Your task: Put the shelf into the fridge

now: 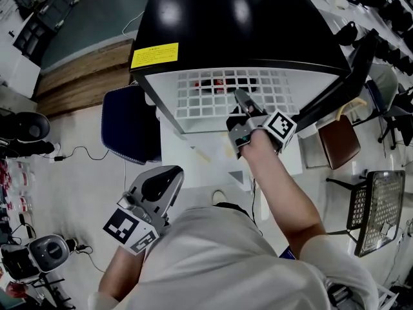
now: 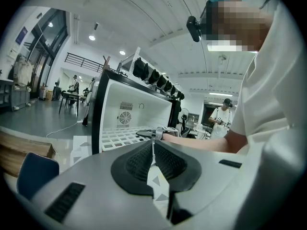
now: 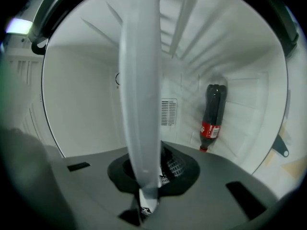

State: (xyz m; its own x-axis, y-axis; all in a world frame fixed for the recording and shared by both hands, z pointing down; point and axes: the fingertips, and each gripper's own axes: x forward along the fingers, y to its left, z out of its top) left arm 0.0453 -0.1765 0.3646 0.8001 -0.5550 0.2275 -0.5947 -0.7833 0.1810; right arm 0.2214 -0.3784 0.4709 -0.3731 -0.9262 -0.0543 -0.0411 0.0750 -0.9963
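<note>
Shelf: white wire-grid shelf (image 1: 206, 99) level, partway inside black-topped white fridge (image 1: 245, 24) | handling: probably light, stiff, slick; best held at front rim | right gripper (image 1: 244, 102): jaws clamped on rim | left gripper (image 1: 169, 176): jaws together, empty

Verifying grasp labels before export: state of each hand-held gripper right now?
Left hand-held gripper: closed, empty.
Right hand-held gripper: closed on the edge of the white plastic grid shelf.

Black-topped fridge (image 1: 245, 24) stands on floor (image 1: 84, 173). White grid shelf (image 1: 193, 102) sticks partly out of it; cola bottle (image 3: 211, 113) inside.
</note>
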